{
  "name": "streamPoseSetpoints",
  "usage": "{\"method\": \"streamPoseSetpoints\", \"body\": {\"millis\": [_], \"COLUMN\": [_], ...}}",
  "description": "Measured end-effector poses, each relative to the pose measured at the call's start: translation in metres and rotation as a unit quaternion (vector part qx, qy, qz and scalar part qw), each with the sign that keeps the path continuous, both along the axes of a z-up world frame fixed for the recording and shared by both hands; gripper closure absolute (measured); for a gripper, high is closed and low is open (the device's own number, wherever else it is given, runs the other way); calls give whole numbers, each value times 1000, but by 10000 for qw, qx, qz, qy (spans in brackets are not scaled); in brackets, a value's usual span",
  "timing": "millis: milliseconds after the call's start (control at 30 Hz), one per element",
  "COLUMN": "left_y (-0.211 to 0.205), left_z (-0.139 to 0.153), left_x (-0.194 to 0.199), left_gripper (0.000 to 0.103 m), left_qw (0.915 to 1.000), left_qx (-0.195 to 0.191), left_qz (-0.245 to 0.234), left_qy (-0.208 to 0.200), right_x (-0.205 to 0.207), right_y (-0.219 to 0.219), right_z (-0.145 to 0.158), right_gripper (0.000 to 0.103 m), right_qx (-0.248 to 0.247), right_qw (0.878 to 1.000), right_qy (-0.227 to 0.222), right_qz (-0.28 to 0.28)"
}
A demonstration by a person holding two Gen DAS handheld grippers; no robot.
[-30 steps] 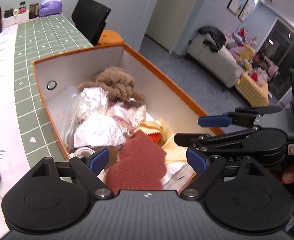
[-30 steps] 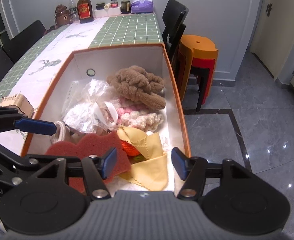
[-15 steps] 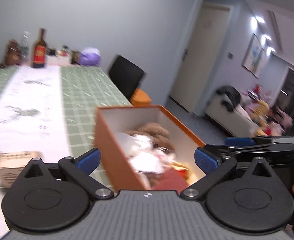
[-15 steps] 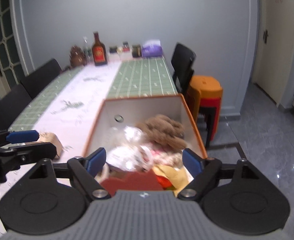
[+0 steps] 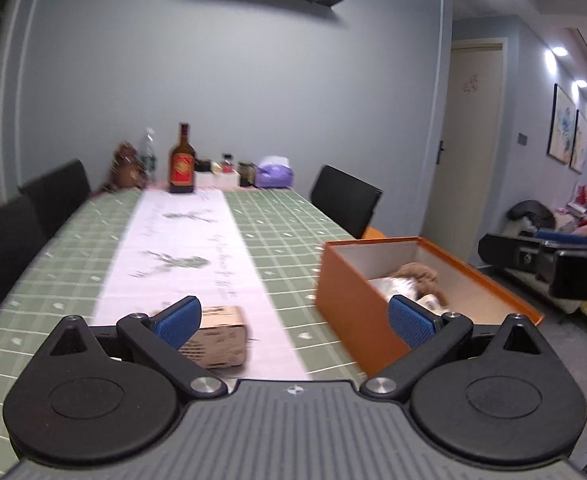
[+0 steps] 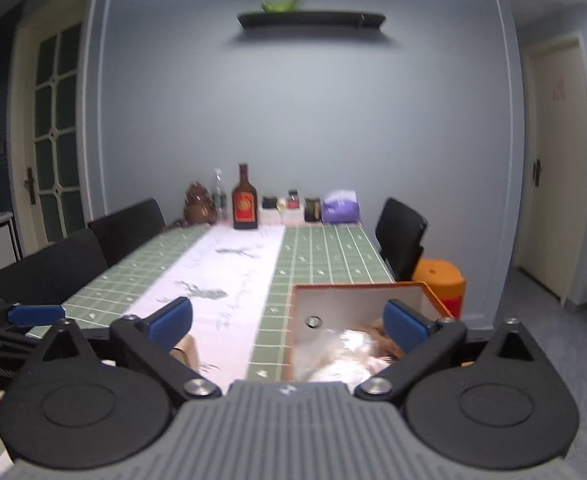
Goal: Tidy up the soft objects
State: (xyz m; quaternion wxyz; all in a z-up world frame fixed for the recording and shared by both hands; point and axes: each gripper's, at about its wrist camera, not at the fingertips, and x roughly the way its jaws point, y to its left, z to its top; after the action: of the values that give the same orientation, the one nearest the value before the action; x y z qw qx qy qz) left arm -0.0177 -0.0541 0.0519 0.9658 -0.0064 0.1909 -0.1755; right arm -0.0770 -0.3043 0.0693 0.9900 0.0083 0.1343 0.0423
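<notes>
An orange box (image 5: 349, 300) with white inner walls stands at the table's right edge; it also shows in the right wrist view (image 6: 357, 300). Inside I see a brown plush (image 5: 417, 272) and a crinkled clear plastic bag (image 6: 341, 352); the rest of its contents are hidden. My left gripper (image 5: 293, 320) is open and empty, held above the table to the left of the box. My right gripper (image 6: 289, 324) is open and empty, held back from the box's near end. The right gripper also shows at the right of the left wrist view (image 5: 549, 256).
A small tan cardboard box (image 5: 217, 336) lies on the white table runner (image 5: 181, 256). A brown bottle (image 5: 182, 160), jars and a purple tissue pack (image 5: 274, 171) stand at the far end. Black chairs (image 5: 347, 204) flank the table; an orange stool (image 6: 441, 284) stands beside it.
Both grippers have pulled up and back from the box and tilted level. The red sponge and yellow cloths in the box are out of sight now. Both jaws stand wider.
</notes>
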Motion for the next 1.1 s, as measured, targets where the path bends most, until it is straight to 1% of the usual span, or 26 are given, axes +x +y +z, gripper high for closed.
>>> {"method": "streamPoseSetpoints", "body": {"millis": [67,133,200,267,333,433,533,600,700,767,867,967,1100], "left_y": [8,14,21,27,34,41,48,55,63,64,58,53,47], "left_z": [-6,-12,-21,-29,-38,-52,-65,-73,-83,-89,-96,-102,-106], "left_x": [-13,-23,-31,-39,-45,-52,-56,-60,-66,-69,-66,-62,-57], "left_gripper": [0,0,0,0,0,0,0,0,0,0,0,0,0], "left_qw": [9995,9983,9975,9971,9968,9966,9953,9932,9889,9870,9870,9877,9880], "left_qx": [263,492,565,544,509,366,132,-21,-136,-109,100,100,176], "left_qz": [118,262,387,493,607,736,959,1154,1455,1563,1505,1387,1311], "left_qy": [-120,-146,-177,-184,-117,-29,88,141,261,343,553,721,792], "right_x": [-11,-18,-24,-28,-31,-38,-44,-51,-62,-65,-59,-53,-49], "right_y": [14,25,33,38,43,50,57,62,68,67,65,65,64], "right_z": [-8,-18,-29,-41,-54,-72,-85,-94,-109,-119,-133,-145,-150], "right_gripper": [3,3,3,3,3,3,3,3,3,3,3,3,3], "right_qx": [-40,-91,-7,212,313,319,373,288,199,334,456,380,304], "right_qw": [9998,9996,9998,9997,9995,9993,9993,9996,9998,9994,9983,9976,9973], "right_qy": [-173,-258,-210,-118,-72,-135,3,-5,3,80,346,553,635], "right_qz": [38,31,-32,-60,-71,-128,-9,34,-48,-64,-71,-148,-198]}}
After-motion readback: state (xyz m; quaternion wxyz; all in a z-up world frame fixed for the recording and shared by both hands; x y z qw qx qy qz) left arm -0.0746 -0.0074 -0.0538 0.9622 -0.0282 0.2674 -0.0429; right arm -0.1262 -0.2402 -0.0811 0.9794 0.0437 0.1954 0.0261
